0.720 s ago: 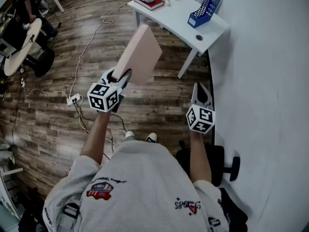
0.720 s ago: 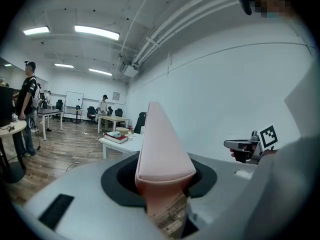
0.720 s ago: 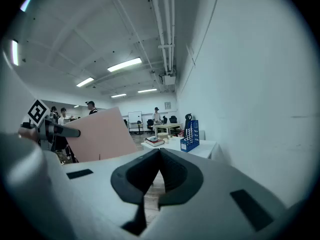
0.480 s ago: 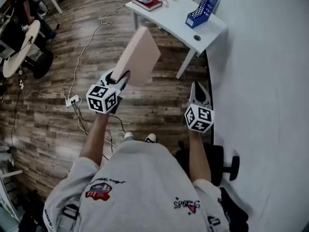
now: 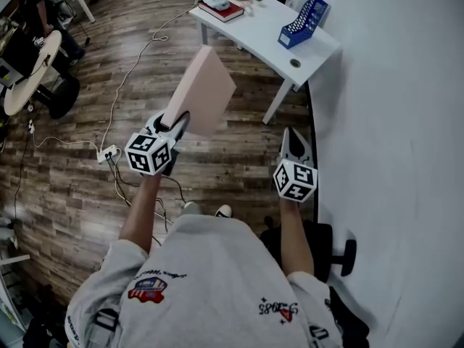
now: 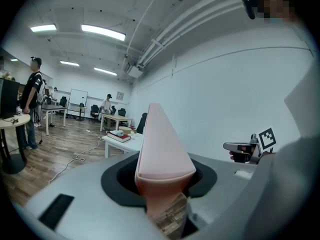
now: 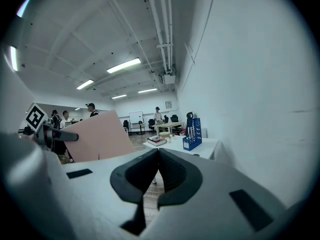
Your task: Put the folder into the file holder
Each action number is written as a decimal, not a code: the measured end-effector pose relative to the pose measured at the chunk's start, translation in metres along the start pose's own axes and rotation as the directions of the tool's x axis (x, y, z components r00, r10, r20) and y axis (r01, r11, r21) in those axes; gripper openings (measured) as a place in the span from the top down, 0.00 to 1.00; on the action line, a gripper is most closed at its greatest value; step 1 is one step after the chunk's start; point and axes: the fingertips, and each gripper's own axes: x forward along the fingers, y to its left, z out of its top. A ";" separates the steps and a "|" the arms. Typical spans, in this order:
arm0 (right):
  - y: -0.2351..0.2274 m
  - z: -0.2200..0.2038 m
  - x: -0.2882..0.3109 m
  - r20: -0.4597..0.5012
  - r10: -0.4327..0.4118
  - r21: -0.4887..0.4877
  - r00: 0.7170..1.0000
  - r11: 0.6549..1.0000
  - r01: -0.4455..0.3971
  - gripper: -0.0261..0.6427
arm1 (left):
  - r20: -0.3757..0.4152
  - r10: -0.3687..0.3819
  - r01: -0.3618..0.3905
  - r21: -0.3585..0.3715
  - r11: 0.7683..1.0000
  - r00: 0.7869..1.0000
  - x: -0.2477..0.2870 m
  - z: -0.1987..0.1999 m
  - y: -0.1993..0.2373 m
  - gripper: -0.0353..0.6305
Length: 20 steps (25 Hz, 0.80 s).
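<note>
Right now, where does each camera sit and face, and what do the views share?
Head view: on the person's head, facing steeply down at the white table; shows torso, both forearms, left gripper shut on the pink folder, right gripper.
Left gripper view: on the left gripper, along its jaws clamping the folder, toward the table; right gripper at right.
Right gripper view: on the right gripper, along its closed, empty jaws toward the blue file holder; left gripper at left.
Shared: all three show folder and table.

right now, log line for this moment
left gripper: shut on pink folder | right gripper: shut, empty | blue file holder: on white desk | folder not yet in
</note>
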 end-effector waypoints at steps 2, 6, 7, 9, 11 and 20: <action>-0.002 -0.002 -0.002 -0.007 0.000 -0.001 1.000 1.000 0.000 0.96 | 0.016 -0.003 0.004 -0.033 0.999 1.000 -0.002 -0.001 -0.002 0.72; -0.006 -0.004 -0.003 -0.020 0.003 -0.001 1.000 1.000 -0.003 0.96 | 0.026 0.004 -0.002 -0.080 0.997 1.000 -0.005 -0.006 -0.002 0.72; -0.007 -0.005 -0.003 -0.020 0.001 0.003 1.000 1.000 -0.001 0.96 | 0.023 0.008 -0.007 -0.079 0.997 1.000 -0.003 -0.006 0.000 0.72; -0.010 -0.004 0.000 -0.020 -0.004 0.009 1.000 1.000 0.004 0.96 | 0.017 0.012 -0.011 -0.066 0.998 1.000 0.002 -0.005 0.002 0.72; -0.012 -0.002 0.004 -0.022 -0.007 0.007 1.000 1.000 0.007 0.96 | 0.020 0.010 -0.008 -0.058 0.998 1.000 0.008 -0.001 0.003 0.72; -0.029 -0.010 0.055 -0.056 -0.038 0.004 0.998 0.999 0.038 0.96 | 0.008 0.017 -0.017 -0.065 0.998 1.000 0.065 0.000 0.034 0.72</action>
